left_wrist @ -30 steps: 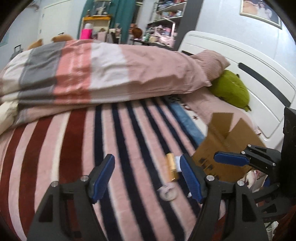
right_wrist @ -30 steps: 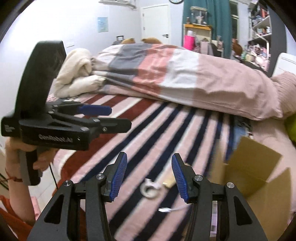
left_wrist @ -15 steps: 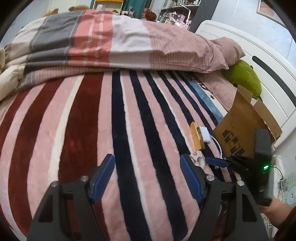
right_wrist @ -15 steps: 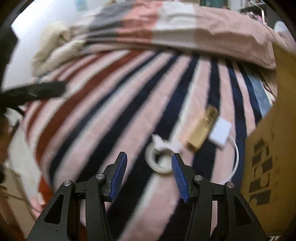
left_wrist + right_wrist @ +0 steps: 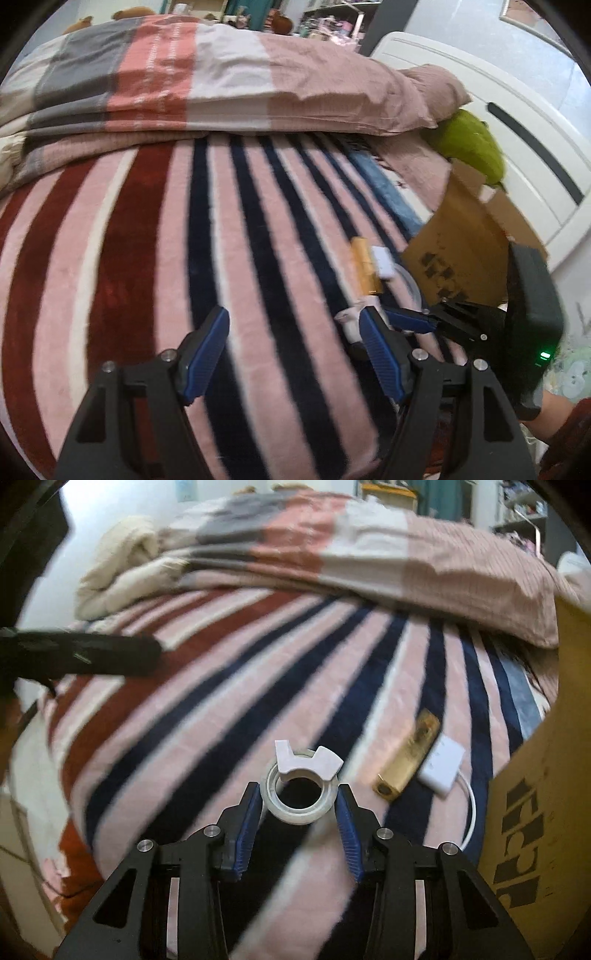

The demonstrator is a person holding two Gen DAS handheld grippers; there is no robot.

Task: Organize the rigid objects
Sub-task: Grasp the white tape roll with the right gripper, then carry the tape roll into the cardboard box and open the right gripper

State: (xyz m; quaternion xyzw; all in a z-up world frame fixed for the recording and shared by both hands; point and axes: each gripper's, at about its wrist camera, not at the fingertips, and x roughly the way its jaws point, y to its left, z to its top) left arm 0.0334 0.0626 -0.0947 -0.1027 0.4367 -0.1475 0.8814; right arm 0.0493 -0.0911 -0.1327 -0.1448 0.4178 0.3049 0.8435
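Note:
A white tape ring with a cutter tab (image 5: 300,794) lies on the striped blanket, between the blue pads of my right gripper (image 5: 300,814). The jaws stand open around it, close to its sides. A gold rectangular object (image 5: 408,758) and a white adapter with a cable (image 5: 441,765) lie just right of the ring. In the left wrist view the gold object (image 5: 364,269) and adapter (image 5: 382,261) show by the box, with the ring (image 5: 351,321) partly hidden behind a fingertip. My left gripper (image 5: 293,352) is open and empty above the blanket.
An open cardboard box (image 5: 469,243) stands at the right on the bed; it also fills the right edge of the right wrist view (image 5: 543,812). A folded quilt (image 5: 221,81), a pillow, a green plush toy (image 5: 472,146) and the white headboard (image 5: 517,122) lie beyond.
My right gripper has moved down and forward until its open jaws flank the tape ring. The left gripper has tilted toward the blanket and stays open.

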